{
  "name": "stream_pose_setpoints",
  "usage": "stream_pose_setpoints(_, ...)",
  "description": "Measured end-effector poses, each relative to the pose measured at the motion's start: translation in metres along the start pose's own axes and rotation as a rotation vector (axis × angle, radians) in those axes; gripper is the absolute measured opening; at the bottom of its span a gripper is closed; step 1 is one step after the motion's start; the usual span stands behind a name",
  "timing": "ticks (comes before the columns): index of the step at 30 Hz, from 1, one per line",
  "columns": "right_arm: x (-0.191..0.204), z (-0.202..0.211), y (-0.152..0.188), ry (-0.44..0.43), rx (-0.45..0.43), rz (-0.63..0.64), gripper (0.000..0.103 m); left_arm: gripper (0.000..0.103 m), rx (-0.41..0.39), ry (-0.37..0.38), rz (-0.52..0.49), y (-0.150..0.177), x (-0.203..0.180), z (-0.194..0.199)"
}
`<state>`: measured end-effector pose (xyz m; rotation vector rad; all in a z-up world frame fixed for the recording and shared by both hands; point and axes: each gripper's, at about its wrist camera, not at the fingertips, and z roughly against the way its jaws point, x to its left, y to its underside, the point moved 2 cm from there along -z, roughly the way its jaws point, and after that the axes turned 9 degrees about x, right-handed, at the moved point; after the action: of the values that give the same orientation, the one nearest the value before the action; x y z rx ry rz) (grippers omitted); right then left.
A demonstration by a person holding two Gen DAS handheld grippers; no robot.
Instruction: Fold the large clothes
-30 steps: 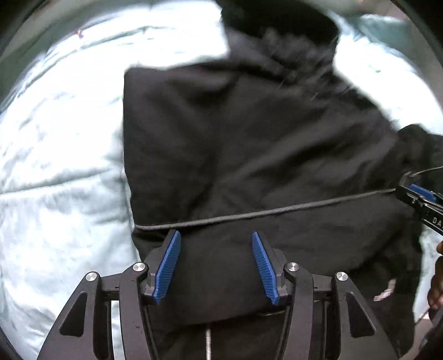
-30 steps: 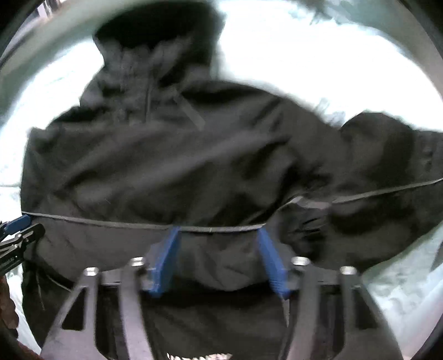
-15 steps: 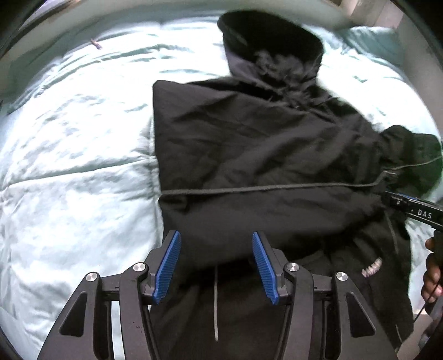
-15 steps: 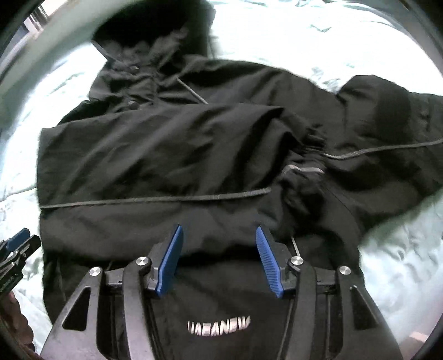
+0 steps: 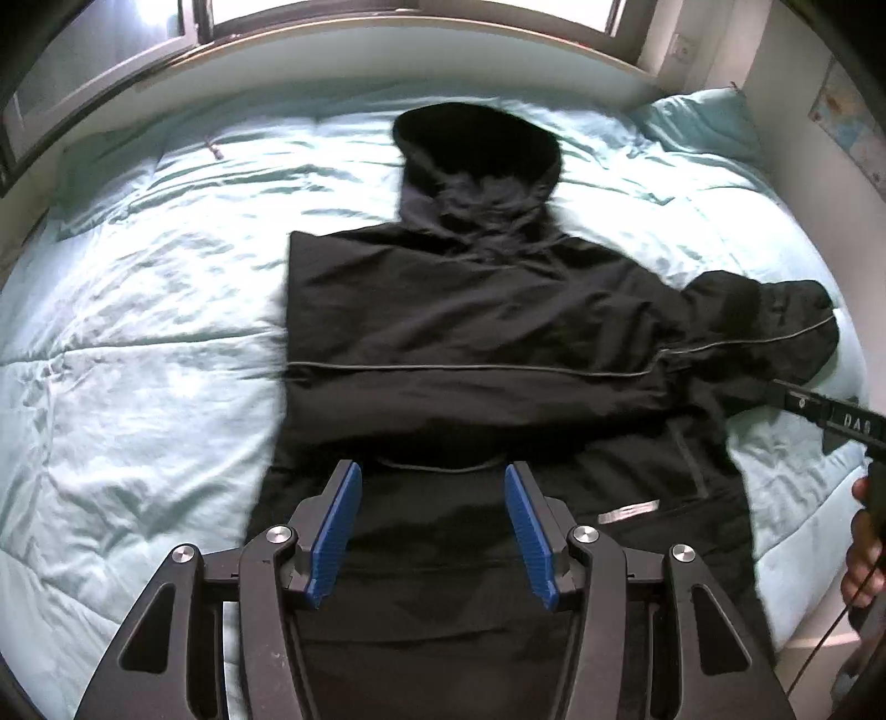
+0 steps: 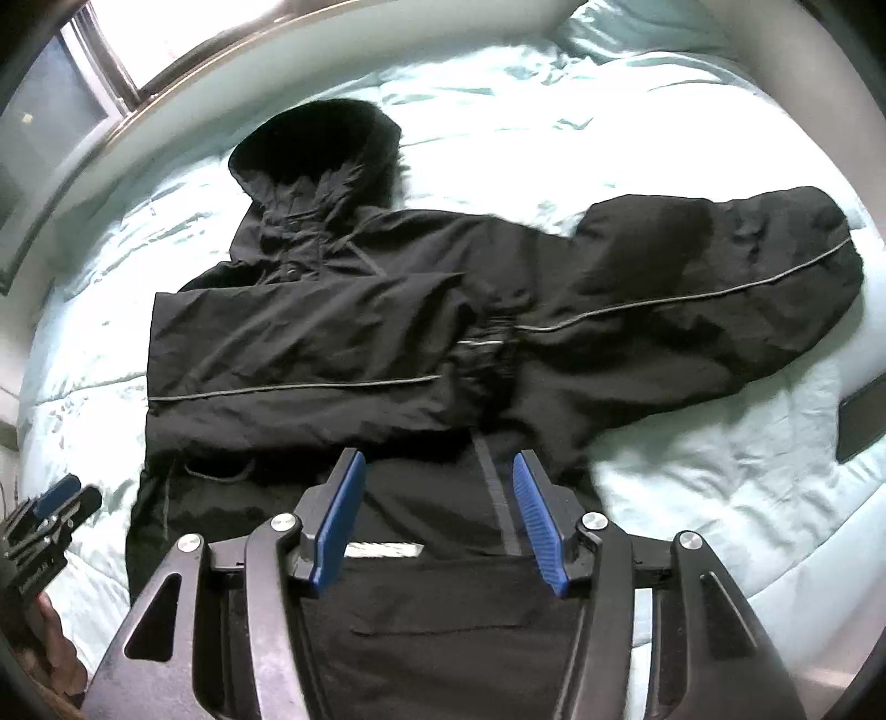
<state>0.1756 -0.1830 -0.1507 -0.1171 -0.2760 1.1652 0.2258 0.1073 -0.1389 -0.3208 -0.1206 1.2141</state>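
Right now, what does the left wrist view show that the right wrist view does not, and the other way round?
Only the left wrist view shows the pillow and a poster on the wall. Only the right wrist view shows a flat dark object on the bed beside the sleeve. Both show the black jacket spread on the pale blue bed, its hood toward the window, and open blue jaws.

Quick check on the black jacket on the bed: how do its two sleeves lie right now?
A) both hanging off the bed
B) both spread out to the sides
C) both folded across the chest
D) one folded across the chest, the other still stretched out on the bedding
D: one sleeve lies across the jacket, while the other sleeve stretches over the bedding.
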Motion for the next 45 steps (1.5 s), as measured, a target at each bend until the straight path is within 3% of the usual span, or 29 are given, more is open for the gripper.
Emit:
stream_pose_setpoints(7,-0.12,0.025,0.004,0.044,-0.006,-0.033,0.058,0.056,-0.009,0.064,0.004,-0.004,-0.113,-0.01)
stream_pose_setpoints(14,-0.249,0.051,-0.019,0.097,-0.049,-0.134,0.061,0.056,0.004,0.091,-0.041,-0.017,-0.217,-0.034)
stream_pose_setpoints(19,-0.337,0.064,-0.061,0.124,-0.122,-0.251,0.073,0.056,0.01,0.062,-0.071,-0.037,-0.256,-0.042)
stream_pose_setpoints(25,-0.428,0.042,-0.114,0.087,-0.124,-0.424,0.074,0.056,0.047,0.007,-0.069,-0.063,-0.271,-0.063)
stream_pose_setpoints(30,-0.462,0.014,-0.13,0.056,-0.1,-0.485,0.074,0.056,0.094,-0.004,-0.099,-0.085,-0.292,-0.092)
stream_pose_setpoints(33,-0.463,-0.001,-0.136,0.046,-0.088,-0.474,0.078,0.056,0.115,0.019,-0.151,-0.103,-0.32,-0.118)
stream_pose_setpoints(34,-0.459,-0.003,-0.138,0.058,-0.09,-0.448,0.072,0.056,0.126,0.032,-0.161,-0.109,-0.328,-0.128)
stream_pose_setpoints(35,-0.455,-0.003,-0.138,0.059,-0.095,-0.428,0.042,0.055,0.142,0.06,-0.173,-0.116,-0.339,-0.139)
stream_pose_setpoints(36,-0.449,-0.002,-0.139,0.027,-0.095,-0.393,0.032,0.055,0.158,0.084,-0.183,-0.122,-0.349,-0.151)
stream_pose_setpoints(38,-0.439,0.007,-0.138,0.05,-0.104,-0.356,0.025,0.055,0.19,0.117,-0.197,-0.132,-0.369,-0.171)
stream_pose_setpoints(41,-0.438,0.037,-0.131,-0.013,-0.187,-0.354,0.023,0.055,0.218,0.147,-0.239,-0.143,-0.397,-0.194)
stream_pose_setpoints(43,-0.45,0.043,-0.125,0.024,-0.2,-0.397,0.021,0.055,0.262,0.13,-0.259,-0.148,-0.413,-0.216)
stream_pose_setpoints(45,-0.462,0.026,-0.121,0.029,-0.155,-0.426,0.021,0.056,0.332,0.089,-0.265,-0.149,-0.423,-0.246)
